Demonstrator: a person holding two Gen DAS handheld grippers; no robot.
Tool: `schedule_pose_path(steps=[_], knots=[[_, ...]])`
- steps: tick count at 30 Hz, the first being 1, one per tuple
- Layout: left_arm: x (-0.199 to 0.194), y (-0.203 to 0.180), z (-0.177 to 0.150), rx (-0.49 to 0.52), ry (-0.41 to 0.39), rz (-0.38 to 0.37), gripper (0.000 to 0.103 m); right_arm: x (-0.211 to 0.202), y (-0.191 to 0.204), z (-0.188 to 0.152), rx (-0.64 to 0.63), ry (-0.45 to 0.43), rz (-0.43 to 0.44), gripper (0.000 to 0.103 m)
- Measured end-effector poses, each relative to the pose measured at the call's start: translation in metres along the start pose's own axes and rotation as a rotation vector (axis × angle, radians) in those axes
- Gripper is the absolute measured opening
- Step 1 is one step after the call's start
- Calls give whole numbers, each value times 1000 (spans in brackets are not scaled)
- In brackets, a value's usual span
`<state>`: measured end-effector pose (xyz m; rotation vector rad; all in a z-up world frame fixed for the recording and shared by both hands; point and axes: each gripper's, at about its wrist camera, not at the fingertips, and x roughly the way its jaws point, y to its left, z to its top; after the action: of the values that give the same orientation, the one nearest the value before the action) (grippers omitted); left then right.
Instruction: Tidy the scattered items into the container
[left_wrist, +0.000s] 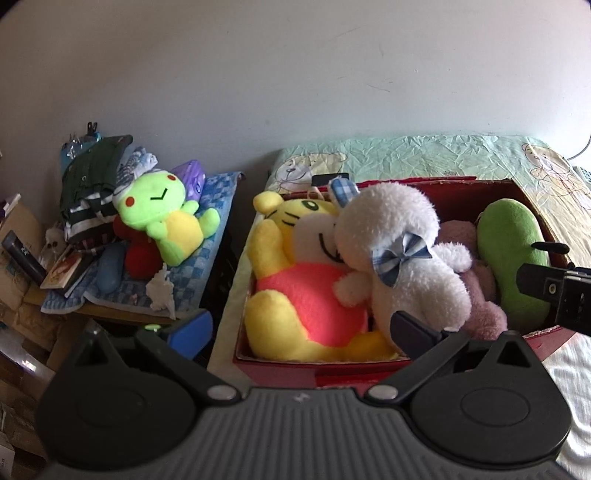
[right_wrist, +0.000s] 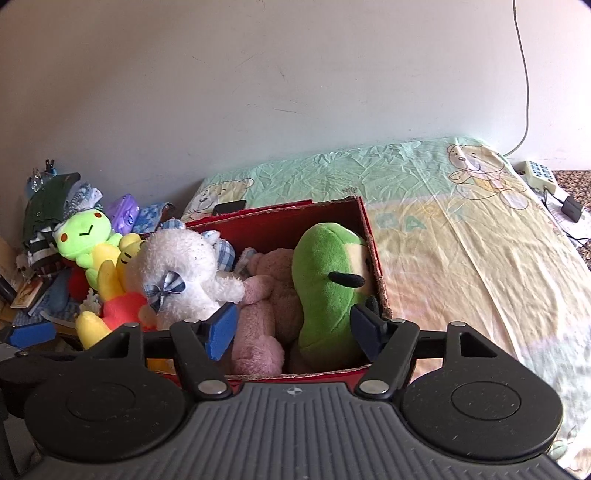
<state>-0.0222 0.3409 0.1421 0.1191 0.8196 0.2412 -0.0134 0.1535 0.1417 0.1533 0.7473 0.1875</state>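
Note:
A red cardboard box (left_wrist: 480, 188) stands on the bed, packed with a yellow bear in a pink shirt (left_wrist: 306, 295), a white plush with a blue checked bow (left_wrist: 399, 258), a pink plush (left_wrist: 480, 295) and a green plush (left_wrist: 513, 251). My left gripper (left_wrist: 299, 332) is wide open over the box's near edge, gripping nothing. My right gripper (right_wrist: 293, 328) is open above the pink plush (right_wrist: 258, 325) and green plush (right_wrist: 328, 288), and its pads do not press on them. A green frog plush (left_wrist: 166, 225) lies outside the box on the side table.
The side table (left_wrist: 110, 314) on the left holds a heap of clothes (left_wrist: 92, 184), books and a blue checked cloth. A dark phone (left_wrist: 330, 180) lies behind the box. The teddy-print sheet (right_wrist: 461, 240) stretches right, where a power strip (right_wrist: 539, 175) and a cable run along the wall.

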Motion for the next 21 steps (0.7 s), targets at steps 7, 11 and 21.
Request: schedule_pose_path(steps=[7, 11, 21], knots=[[5, 5, 2, -49, 25, 3, 103, -5, 5, 8, -31, -16, -36, 87], [7, 6, 4, -59, 29, -5, 103, -1, 7, 10, -41, -5, -49, 88], [14, 3, 10, -71, 60, -76, 103, 3, 11, 9, -69, 3, -35, 87]])
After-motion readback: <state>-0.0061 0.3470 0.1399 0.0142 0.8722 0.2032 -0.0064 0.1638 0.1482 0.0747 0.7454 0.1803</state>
